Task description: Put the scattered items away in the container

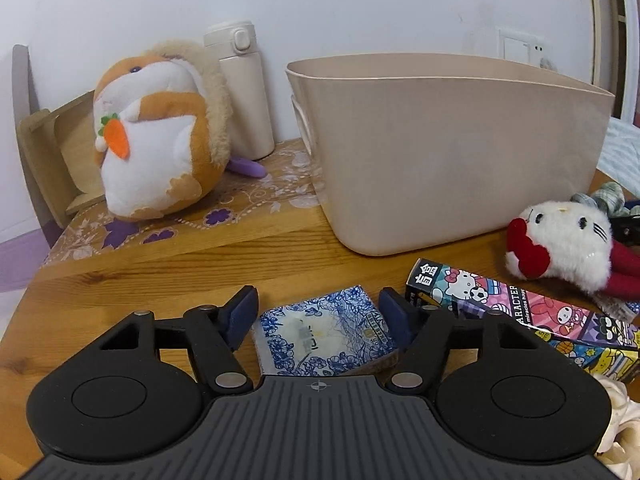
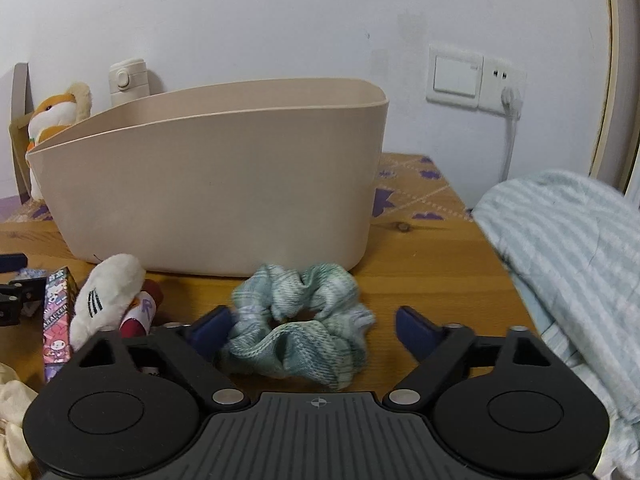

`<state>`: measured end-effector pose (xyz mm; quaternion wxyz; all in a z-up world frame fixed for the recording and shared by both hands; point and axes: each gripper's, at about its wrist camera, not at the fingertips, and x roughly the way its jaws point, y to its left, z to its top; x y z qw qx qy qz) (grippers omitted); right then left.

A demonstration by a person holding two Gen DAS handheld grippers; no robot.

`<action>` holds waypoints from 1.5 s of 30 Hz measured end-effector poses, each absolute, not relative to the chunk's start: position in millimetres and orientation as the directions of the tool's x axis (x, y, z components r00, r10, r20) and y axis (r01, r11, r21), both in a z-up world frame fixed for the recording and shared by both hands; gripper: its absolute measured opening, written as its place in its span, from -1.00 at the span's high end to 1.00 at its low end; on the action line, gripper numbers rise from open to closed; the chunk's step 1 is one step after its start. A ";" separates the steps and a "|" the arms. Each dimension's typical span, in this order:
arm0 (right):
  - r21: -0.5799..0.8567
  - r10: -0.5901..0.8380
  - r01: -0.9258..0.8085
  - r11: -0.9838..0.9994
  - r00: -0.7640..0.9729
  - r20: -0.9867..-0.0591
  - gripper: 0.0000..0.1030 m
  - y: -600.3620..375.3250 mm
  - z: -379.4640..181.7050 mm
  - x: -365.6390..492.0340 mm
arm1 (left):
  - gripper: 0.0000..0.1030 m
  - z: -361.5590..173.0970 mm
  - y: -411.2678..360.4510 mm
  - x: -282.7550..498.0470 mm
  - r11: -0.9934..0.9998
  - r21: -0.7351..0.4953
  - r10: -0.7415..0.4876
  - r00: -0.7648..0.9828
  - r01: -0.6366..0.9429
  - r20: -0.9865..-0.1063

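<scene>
A blue-and-white patterned tissue packet [image 1: 320, 332] lies flat on the wooden table between the jaws of my left gripper [image 1: 318, 312]. Its blue pads stand close beside the packet's sides without clearly pressing it. In the right wrist view a pale green checked scrunchie [image 2: 304, 328] lies between the jaws of my right gripper [image 2: 312, 330]. The left pad brushes it and the right pad stands apart. The beige container [image 1: 440, 152] [image 2: 208, 192] stands just behind both. A white cat plush [image 1: 560, 240] [image 2: 106, 296] and a colourful character box [image 1: 520, 312] [image 2: 58, 312] lie between the two grippers.
A hamster plush [image 1: 156, 136] and a cream bottle [image 1: 244, 88] stand at the back left on a patterned mat. Cream fabric [image 1: 620, 420] lies near the front edge. A pale blue striped cloth [image 2: 568, 260] covers the table's right edge. The wall is close behind.
</scene>
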<state>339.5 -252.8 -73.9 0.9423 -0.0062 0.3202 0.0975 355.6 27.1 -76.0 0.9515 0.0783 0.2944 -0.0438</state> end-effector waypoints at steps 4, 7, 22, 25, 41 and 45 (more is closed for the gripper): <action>0.116 0.217 -0.185 0.976 0.760 -0.613 -0.09 -260.8 -75.0 338.8 | 0.15 -73.9 24.9 348.2 0.985 0.117 -0.044 0.834 0.128 -0.549; 0.152 0.247 -0.195 0.969 0.748 -0.617 0.37 -264.5 -74.2 335.6 | 0.51 -70.9 22.9 343.0 0.985 0.107 -0.056 0.835 0.136 -0.547; 0.150 0.241 -0.188 0.971 0.771 -0.589 0.61 -275.8 -59.2 305.7 | 1.00 -60.5 23.3 319.9 0.992 0.034 -0.088 0.844 0.125 -0.529; 0.148 0.243 -0.193 0.970 0.782 -0.574 0.61 -276.5 -52.6 299.1 | 1.00 -53.6 23.4 312.8 0.992 0.028 -0.090 0.855 0.121 -0.511; 0.142 0.274 -0.235 0.962 0.832 -0.482 0.61 -277.5 -9.3 267.4 | 1.00 -11.8 31.0 282.6 0.994 -0.006 -0.098 0.903 0.106 -0.418; 0.133 0.283 -0.250 0.959 0.838 -0.467 0.61 -275.0 -1.6 261.8 | 1.00 -6.9 30.0 278.7 0.994 0.018 -0.087 0.904 0.104 -0.418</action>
